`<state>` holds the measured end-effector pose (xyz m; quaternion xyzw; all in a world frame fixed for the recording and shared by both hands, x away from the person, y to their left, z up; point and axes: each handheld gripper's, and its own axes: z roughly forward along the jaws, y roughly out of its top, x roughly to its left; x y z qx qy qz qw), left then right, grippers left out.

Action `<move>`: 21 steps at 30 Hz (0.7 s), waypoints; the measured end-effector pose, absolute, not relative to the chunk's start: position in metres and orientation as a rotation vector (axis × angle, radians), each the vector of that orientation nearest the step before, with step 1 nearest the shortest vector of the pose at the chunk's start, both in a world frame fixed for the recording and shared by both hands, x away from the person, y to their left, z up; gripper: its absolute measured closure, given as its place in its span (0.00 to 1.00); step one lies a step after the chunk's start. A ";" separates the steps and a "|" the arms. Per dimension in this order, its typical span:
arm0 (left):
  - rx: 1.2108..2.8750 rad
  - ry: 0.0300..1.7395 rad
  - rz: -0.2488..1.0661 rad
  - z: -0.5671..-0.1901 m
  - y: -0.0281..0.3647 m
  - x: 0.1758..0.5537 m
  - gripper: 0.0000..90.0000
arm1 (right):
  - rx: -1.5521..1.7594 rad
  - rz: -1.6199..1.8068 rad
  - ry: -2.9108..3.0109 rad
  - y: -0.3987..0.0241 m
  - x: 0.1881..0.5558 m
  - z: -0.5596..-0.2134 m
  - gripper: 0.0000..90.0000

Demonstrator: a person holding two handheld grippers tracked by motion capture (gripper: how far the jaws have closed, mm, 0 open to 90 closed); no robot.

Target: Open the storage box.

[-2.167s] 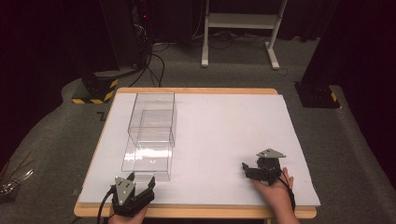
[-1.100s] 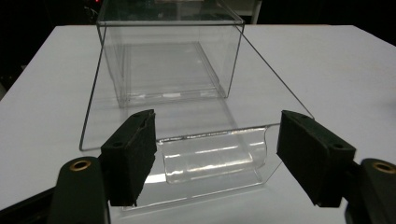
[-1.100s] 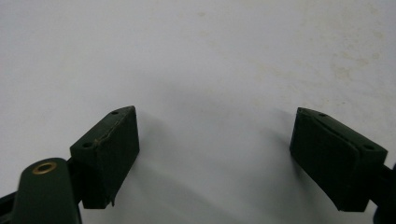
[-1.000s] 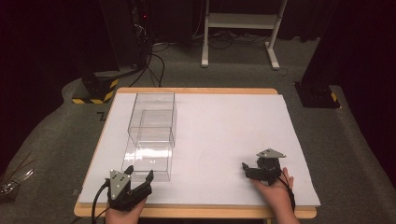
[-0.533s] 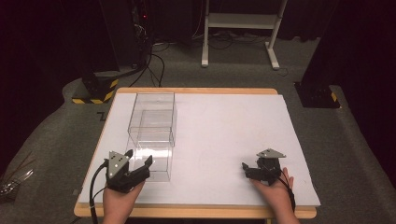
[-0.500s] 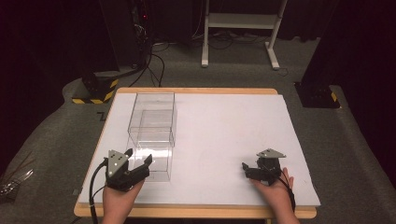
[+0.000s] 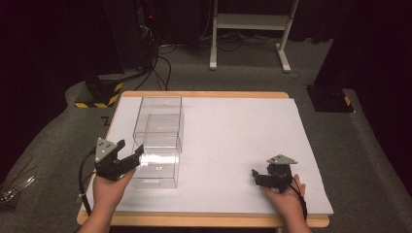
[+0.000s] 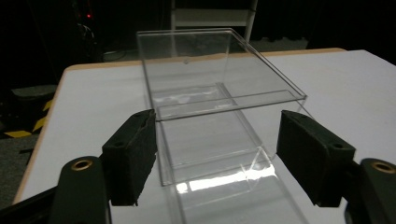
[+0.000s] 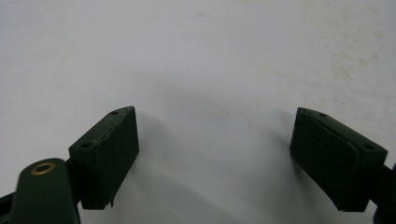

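A clear plastic box stands on the left half of the white table top, with a lower clear tray sticking out from its near end. My left gripper hovers at the tray's left front corner, tilted toward the box. In the left gripper view the box and tray lie ahead between the two pads of the left gripper. Its jaws have just been closing, and the pads stand apart from the plastic. My right gripper rests open near the front right of the table, with bare table between the jaws of the right gripper.
The table's wooden front edge runs just below both hands. A black cable loops off the left gripper over the left edge. Behind the table stand a yellow-and-black striped base, a white frame and dark stands on grey carpet.
My left gripper has moved from the table's front edge up and forward to the tray's left front corner. The right hand has kept still.
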<state>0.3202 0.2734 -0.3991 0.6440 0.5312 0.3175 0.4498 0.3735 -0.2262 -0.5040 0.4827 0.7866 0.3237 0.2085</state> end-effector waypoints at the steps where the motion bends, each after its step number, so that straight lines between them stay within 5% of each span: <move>1: 1.590 1.317 0.799 -0.400 0.279 0.322 0.33 | 1.343 0.901 2.188 -0.226 0.374 -0.504 0.17; 11: 1.562 1.452 0.885 -0.432 0.333 0.333 0.41 | 1.343 0.900 2.189 -0.226 0.373 -0.504 0.17; 21: 1.654 1.590 0.794 -0.491 0.349 0.340 0.38 | 1.344 0.900 2.188 -0.226 0.373 -0.504 0.17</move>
